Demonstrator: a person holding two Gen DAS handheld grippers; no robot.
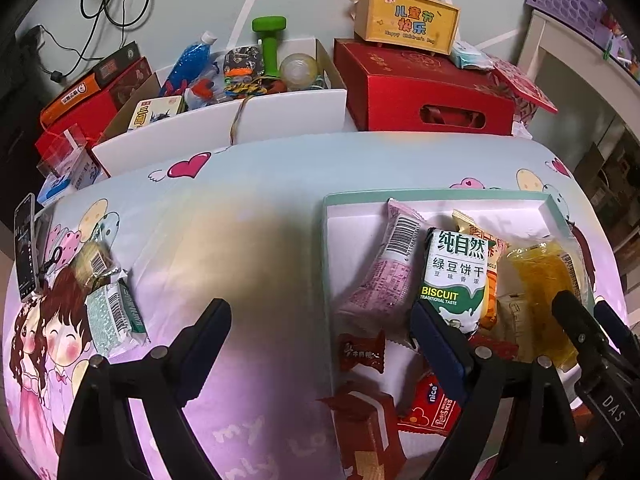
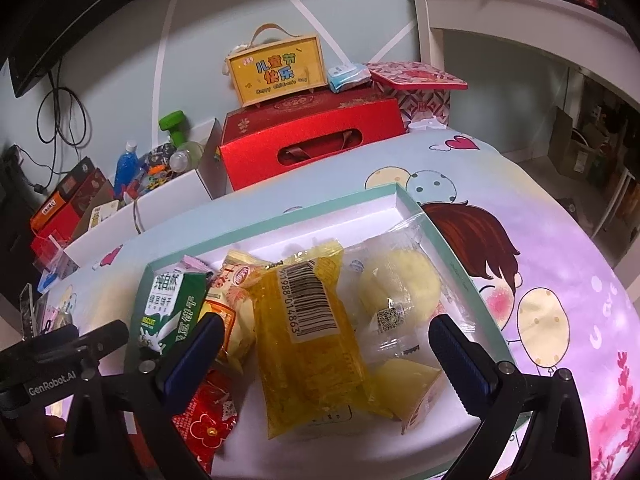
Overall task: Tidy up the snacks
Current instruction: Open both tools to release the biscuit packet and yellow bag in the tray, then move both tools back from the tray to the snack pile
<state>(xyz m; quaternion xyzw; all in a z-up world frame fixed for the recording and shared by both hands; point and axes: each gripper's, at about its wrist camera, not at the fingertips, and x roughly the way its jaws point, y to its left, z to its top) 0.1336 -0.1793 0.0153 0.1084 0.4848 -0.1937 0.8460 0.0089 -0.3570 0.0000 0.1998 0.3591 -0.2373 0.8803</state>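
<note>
A shallow white tray with a mint rim (image 1: 436, 194) (image 2: 280, 212) lies on the cartoon bedsheet and holds several snack packs: a pink pack (image 1: 384, 268), a green-and-white biscuit pack (image 1: 456, 276) (image 2: 164, 304), a yellow clear pack (image 1: 548, 292) (image 2: 312, 340), a clear pack with a round yellow cake (image 2: 400, 284) and red packs (image 1: 362, 354) (image 2: 208, 416). My left gripper (image 1: 320, 344) is open and empty above the tray's left edge. My right gripper (image 2: 326, 364) is open and empty, its fingers either side of the yellow pack. Two more packs (image 1: 114, 316) (image 1: 94, 264) lie on the sheet at the left.
A phone (image 1: 25, 248) lies at the sheet's left edge. Behind the bed stand a white box of toys (image 1: 224, 120), a red gift box (image 1: 424, 92) (image 2: 312, 136) with a yellow carry box (image 1: 408, 20) (image 2: 276, 70) on it, and a white desk (image 2: 520, 12) at right.
</note>
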